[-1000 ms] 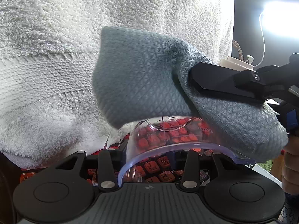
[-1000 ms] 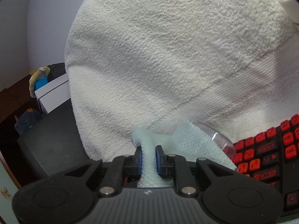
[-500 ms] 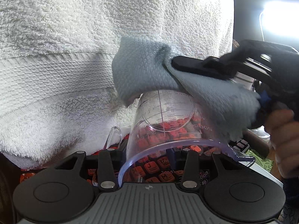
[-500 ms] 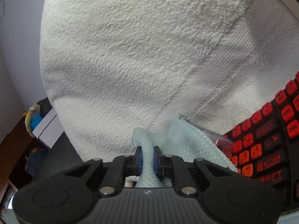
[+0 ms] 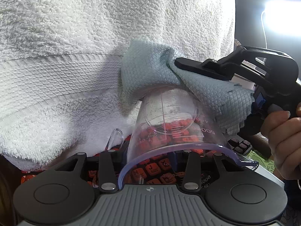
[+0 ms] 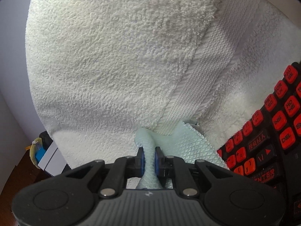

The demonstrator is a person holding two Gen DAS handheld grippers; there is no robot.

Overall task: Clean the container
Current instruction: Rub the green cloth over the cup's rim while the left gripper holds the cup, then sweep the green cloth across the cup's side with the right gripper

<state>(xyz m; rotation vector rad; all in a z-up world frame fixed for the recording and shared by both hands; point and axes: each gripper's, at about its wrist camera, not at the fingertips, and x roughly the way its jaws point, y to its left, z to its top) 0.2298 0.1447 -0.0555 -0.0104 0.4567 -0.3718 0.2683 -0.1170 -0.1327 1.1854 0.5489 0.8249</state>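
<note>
The clear measuring cup (image 5: 169,131) lies tilted in the clenched left gripper (image 5: 146,160), base pointing far. The right gripper (image 6: 149,159) pinches the blue cloth (image 5: 150,71), now bunched higher on the base.

A white towel (image 5: 94,47) fills the far view above a red-keyed keyboard (image 6: 272,131); a bright lamp (image 5: 282,17) glares far right.

Light reached me mainly from a blown-out white source (image 5: 282,13) at the upper right of my left wrist view. It left the white towel (image 5: 94,37) evenly bright, with soft grey shadow under the blue-grey cloth (image 5: 146,71). Both fisheye views bent strongly at the edges, with dark corners. My right wrist view was softer; the keyboard (image 6: 272,131) edge blurred slightly.
</note>
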